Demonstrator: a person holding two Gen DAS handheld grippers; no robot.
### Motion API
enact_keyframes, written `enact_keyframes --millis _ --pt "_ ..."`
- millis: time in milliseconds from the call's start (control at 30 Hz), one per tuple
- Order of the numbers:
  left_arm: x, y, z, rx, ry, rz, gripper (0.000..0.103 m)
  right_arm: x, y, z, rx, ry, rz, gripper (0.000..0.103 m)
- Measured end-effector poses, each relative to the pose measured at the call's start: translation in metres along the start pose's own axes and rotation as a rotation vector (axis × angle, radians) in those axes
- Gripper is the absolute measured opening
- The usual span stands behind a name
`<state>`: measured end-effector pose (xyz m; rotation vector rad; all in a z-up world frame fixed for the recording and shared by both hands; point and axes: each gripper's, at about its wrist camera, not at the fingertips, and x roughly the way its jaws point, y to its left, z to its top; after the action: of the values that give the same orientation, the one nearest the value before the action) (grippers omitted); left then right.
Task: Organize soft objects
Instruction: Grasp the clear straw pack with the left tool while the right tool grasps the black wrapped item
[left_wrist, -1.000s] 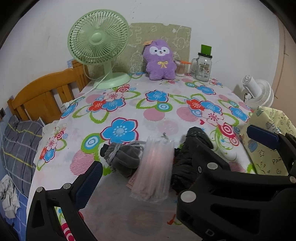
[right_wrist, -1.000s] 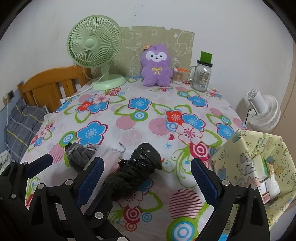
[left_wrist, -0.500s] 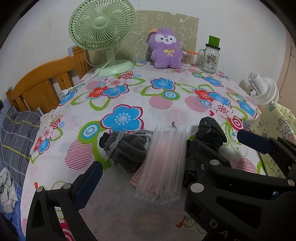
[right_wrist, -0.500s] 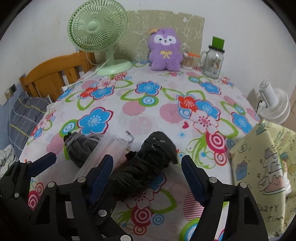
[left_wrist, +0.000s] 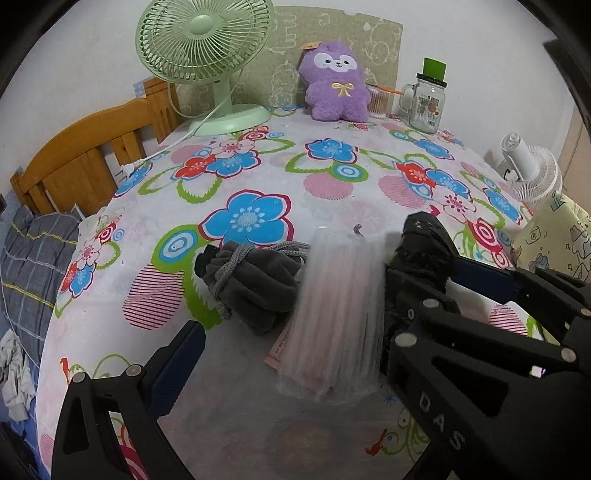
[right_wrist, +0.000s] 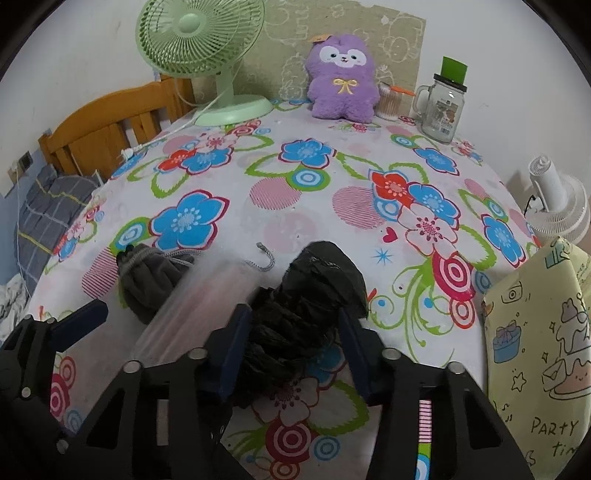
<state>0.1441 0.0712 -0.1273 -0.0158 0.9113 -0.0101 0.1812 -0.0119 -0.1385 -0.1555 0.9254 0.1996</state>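
Black crumpled bag (right_wrist: 314, 295), low in the centre of the right view, is now flanked by the right gripper (right_wrist: 291, 332), whose jaws are closing and stood far wider a second ago; pad contact cannot be told. Left gripper (left_wrist: 295, 332) is kept wide open around the clear packet (left_wrist: 336, 314) and grey pouch (left_wrist: 251, 284).

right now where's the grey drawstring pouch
The grey drawstring pouch lies near the table's front edge, left of the clear plastic bundle in both wrist views, touching it, below a big blue flower print.
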Motion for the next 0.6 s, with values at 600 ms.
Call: enact_keyframes --millis 600 --pt "-0.005 -0.022 0.002 0.047 -0.023 -0.004 0.084 -0.009 -0.021 -0.006 0.022 -0.026 -0.016 0.026"
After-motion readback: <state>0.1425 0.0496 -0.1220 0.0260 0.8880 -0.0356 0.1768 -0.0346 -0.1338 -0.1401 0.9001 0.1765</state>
